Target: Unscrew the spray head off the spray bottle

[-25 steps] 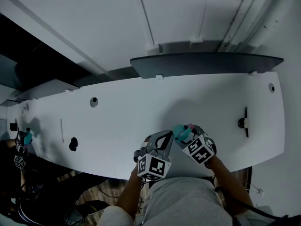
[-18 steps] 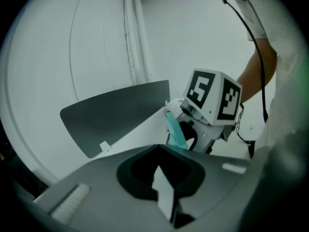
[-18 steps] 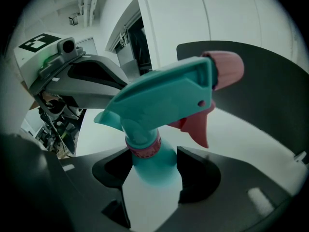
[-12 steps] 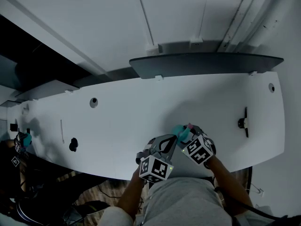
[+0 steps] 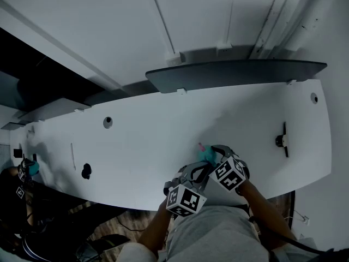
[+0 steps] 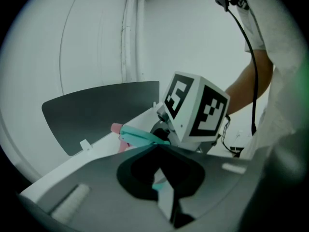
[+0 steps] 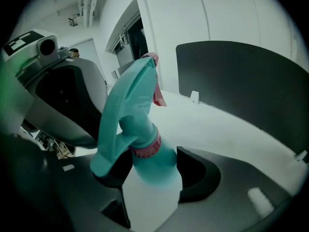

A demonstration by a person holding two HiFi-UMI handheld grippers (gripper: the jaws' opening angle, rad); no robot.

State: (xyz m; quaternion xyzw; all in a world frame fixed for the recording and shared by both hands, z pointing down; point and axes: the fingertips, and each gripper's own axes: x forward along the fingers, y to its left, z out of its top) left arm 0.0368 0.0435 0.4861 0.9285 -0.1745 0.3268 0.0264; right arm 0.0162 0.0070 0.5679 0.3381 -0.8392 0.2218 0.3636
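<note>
The right tongs (image 7: 149, 167) are closed on the teal spray bottle (image 7: 155, 174). Their two dark jaws press its shoulder from either side, just under the pink collar (image 7: 147, 149). The spray head (image 7: 126, 111) is on the bottle and rises from the collar towards the upper middle of the right gripper view. Its pink nozzle (image 7: 157, 90) is at the top, and its trigger hangs down over the jaw on the left of the frame.

In the head view the bottle is in the lower middle of the frame, held over the near edge of the white bench (image 5: 158, 132).

The left tongs (image 6: 154, 148) are closed, with the jaw tips together. In the left gripper view the tips sit right under the teal spray head. I cannot tell whether they touch it. A sliver of teal shows in the hollow behind the tips.

Just above the tips is the right tongs' marker cube (image 6: 195, 108), with a forearm (image 6: 251, 81) behind it at the right of the frame.

A dark divider panel (image 5: 234, 72) stands along the far edge of the bench, in the upper half of the head view.
</note>
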